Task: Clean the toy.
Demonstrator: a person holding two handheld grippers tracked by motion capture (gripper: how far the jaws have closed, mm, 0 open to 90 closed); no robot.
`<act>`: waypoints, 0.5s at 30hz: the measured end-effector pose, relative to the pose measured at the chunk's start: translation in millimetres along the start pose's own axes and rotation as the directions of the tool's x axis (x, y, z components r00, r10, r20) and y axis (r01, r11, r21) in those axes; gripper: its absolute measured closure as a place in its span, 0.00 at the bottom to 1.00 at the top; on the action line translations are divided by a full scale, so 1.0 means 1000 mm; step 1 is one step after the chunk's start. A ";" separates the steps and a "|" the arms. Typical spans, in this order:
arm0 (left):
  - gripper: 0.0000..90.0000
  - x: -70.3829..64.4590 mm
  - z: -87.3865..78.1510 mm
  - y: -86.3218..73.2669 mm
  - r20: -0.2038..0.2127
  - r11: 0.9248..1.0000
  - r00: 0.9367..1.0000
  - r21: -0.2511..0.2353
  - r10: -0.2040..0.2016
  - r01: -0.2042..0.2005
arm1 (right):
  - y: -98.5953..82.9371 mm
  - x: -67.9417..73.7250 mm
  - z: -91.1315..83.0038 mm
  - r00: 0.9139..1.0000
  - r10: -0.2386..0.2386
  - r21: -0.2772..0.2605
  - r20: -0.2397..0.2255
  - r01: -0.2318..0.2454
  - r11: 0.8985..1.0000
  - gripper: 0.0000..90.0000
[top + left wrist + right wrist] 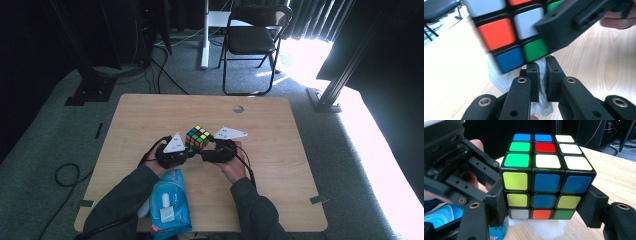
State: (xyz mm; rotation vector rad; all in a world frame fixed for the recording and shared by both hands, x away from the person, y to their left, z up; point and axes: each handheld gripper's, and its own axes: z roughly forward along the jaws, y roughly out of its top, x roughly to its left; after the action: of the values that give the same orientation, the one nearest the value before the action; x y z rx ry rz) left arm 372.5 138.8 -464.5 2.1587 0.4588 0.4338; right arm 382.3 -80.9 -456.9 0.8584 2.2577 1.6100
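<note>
Cube (547, 178) in mixed colours is sitting clamped between the right gripper's (546, 207) jaws, just above the desk (280, 165). The left gripper (542, 75) is pinching a white wipe (499, 80) under the cube. No writing is reading clearly on the blue wipes pack (167, 202).

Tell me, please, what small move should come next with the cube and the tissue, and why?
Probably a short wiping stroke of the white tissue along the cube's underside. The right gripper clamps the puzzle cube by its sides just above the table, and the left gripper is shut on the tissue, which already sits against the cube's lower edge.
</note>
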 end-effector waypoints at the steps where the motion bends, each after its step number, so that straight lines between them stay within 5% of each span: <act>1: 0.93 0.002 -0.001 -0.001 -0.007 1.000 1.000 0.000 -0.006 0.006 | 0.000 0.000 0.000 1.000 0.000 -0.001 0.000 0.000 1.000 0.38; 11: 0.93 0.023 -0.019 -0.015 -0.080 0.994 0.991 -0.039 -0.108 0.105 | -0.006 -0.008 -0.005 0.999 0.016 0.008 0.028 -0.016 1.000 0.38; 15: 0.93 0.028 -0.026 -0.015 -0.106 0.993 0.987 -0.038 -0.119 0.116 | -0.010 -0.009 -0.003 0.999 0.009 0.018 0.051 -0.010 1.000 0.38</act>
State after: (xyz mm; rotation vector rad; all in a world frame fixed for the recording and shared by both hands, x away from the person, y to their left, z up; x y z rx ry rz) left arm 382.3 177.9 -458.6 2.0720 0.6324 0.4903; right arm 384.8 -90.4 -466.4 0.9052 2.2401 1.5559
